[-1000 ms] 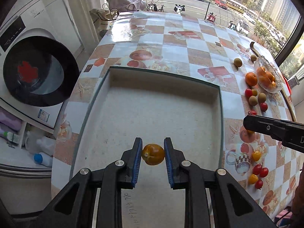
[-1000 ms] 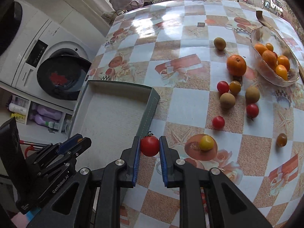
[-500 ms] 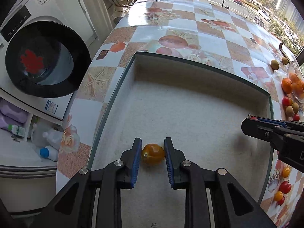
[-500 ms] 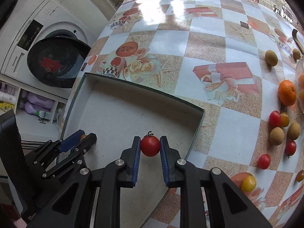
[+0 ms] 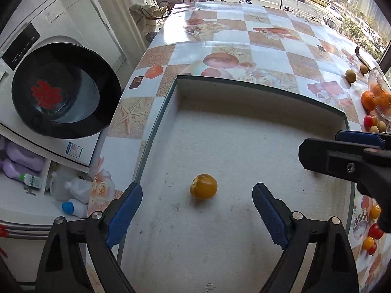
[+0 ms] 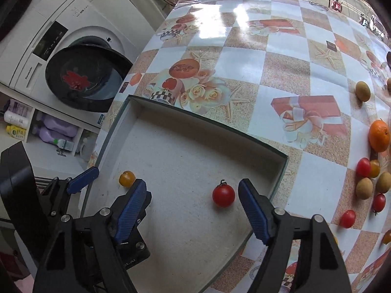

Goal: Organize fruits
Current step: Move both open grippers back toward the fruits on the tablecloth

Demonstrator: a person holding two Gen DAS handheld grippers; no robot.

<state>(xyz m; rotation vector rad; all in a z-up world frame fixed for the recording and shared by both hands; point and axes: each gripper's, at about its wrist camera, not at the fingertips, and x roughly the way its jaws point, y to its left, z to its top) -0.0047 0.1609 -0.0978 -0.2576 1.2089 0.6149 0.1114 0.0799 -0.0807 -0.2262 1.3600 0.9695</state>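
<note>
Two fruits just released into tray (image 6: 281, 171): yellow tomato (image 5: 203, 189) between spread fingers of left gripper (image 5: 197, 213), red tomato (image 6: 223, 195) between parted fingers of right gripper (image 6: 193, 205). More fruit left on counter (image 6: 281, 73).

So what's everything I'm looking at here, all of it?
tray: one, white inside, green rim, on table
yellow tomato: one, in tray
red tomato: one, in tray
loose fruit: a dozen or so, red, yellow, brown, orange, on table right of tray
glass bowl: one, clear, holding oranges, table's far right
table: one, checked floral cloth
washing machine: one, white, left of table
left claw: open, over yellow tomato
right claw: open, beside red tomato
</note>
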